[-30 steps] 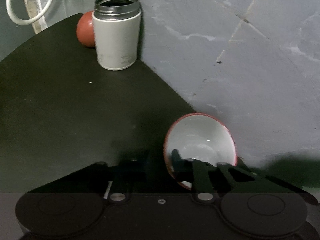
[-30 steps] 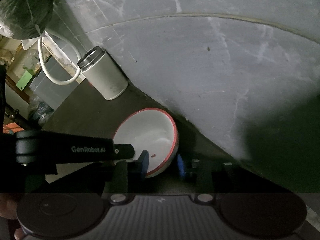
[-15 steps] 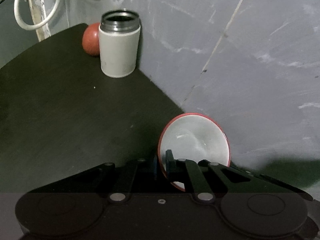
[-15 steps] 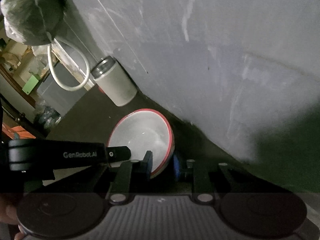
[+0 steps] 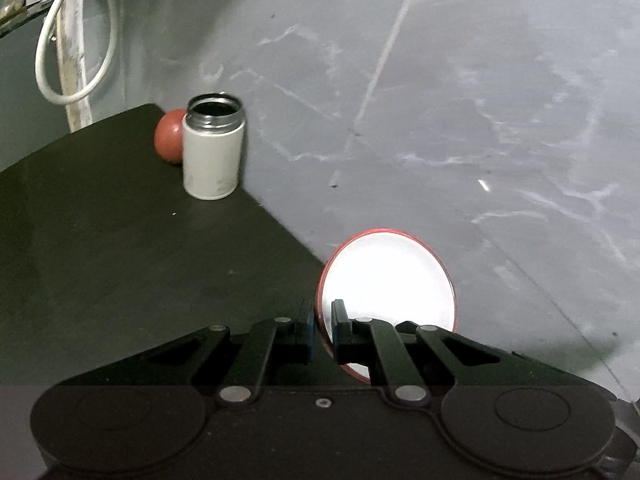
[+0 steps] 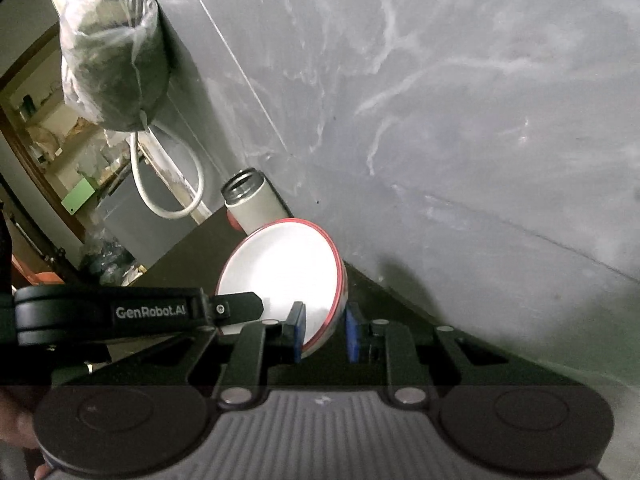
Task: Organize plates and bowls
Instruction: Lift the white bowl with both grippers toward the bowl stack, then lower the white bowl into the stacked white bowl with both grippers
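The left gripper (image 5: 321,330) is pinching the rim of the red-edged white bowl (image 5: 390,284), holding it tilted on edge above the dark table (image 5: 100,248) near the grey wall (image 5: 440,100), while the right gripper (image 6: 325,334) is straddling the same bowl's (image 6: 280,268) rim with jaws parted, right pad clear.

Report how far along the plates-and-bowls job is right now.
Done: nothing looks stacked or put away yet. In hand: the red-rimmed bowl is tipped on edge, with the left claw shut on its rim and the right claw straddling the rim, its jaws open. Left: placing this bowl. No plates or other bowls show; only a canister and a red ball stand on the dark table.
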Demonstrator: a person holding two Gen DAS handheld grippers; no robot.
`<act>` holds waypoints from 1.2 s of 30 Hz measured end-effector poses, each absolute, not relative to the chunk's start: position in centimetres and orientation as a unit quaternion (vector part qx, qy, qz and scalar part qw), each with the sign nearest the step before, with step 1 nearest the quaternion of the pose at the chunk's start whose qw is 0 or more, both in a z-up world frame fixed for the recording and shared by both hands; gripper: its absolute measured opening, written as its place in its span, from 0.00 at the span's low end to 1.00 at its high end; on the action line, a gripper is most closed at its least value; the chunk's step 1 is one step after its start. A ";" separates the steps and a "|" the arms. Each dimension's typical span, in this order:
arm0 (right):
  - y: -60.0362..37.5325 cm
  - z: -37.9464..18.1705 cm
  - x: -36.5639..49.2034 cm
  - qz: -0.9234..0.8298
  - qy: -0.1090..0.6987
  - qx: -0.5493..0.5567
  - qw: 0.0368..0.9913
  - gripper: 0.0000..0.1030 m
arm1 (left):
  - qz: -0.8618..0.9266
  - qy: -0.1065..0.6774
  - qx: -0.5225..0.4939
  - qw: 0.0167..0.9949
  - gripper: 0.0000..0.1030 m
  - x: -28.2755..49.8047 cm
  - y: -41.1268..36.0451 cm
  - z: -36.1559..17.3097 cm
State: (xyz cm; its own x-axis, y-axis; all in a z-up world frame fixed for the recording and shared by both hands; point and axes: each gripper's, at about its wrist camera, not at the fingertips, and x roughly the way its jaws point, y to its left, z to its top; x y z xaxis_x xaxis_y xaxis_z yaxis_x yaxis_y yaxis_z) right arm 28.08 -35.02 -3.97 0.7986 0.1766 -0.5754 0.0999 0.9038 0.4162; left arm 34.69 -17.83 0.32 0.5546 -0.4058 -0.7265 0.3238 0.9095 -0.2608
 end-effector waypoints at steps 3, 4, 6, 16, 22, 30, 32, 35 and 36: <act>-35.6 -3.3 26.5 0.015 0.311 0.218 0.925 0.23 | -0.222 0.419 -0.052 0.879 0.07 33.6 -18.0 0.7; -35.7 -3.2 26.1 0.014 0.311 0.218 0.925 0.23 | -0.227 0.418 -0.052 0.878 0.07 33.3 -18.1 0.8; -36.0 -3.0 25.2 0.010 0.309 0.217 0.926 0.23 | -0.236 0.418 -0.053 0.876 0.07 32.7 -18.2 0.9; -36.4 -2.7 20.8 -0.014 0.316 0.213 0.924 0.23 | -0.280 0.425 -0.048 0.859 0.07 29.7 -18.9 0.5; -36.6 -3.3 18.6 -0.023 0.329 0.214 0.919 0.23 | -0.295 0.438 -0.040 0.848 0.08 27.9 -19.3 -0.4; -36.7 -4.1 16.9 -0.028 0.355 0.221 0.908 0.23 | -0.304 0.458 -0.031 0.835 0.08 25.8 -19.5 -1.5; -36.8 -4.4 16.7 -0.026 0.361 0.228 0.904 0.23 | -0.303 0.462 -0.030 0.833 0.08 25.5 -19.5 -1.8; -36.7 -4.8 16.3 -0.024 0.370 0.231 0.899 0.23 | -0.302 0.467 -0.028 0.831 0.09 25.0 -19.3 -2.1; -36.7 -4.9 16.2 -0.023 0.374 0.231 0.898 0.23 | -0.300 0.469 -0.027 0.830 0.09 24.9 -19.2 -2.3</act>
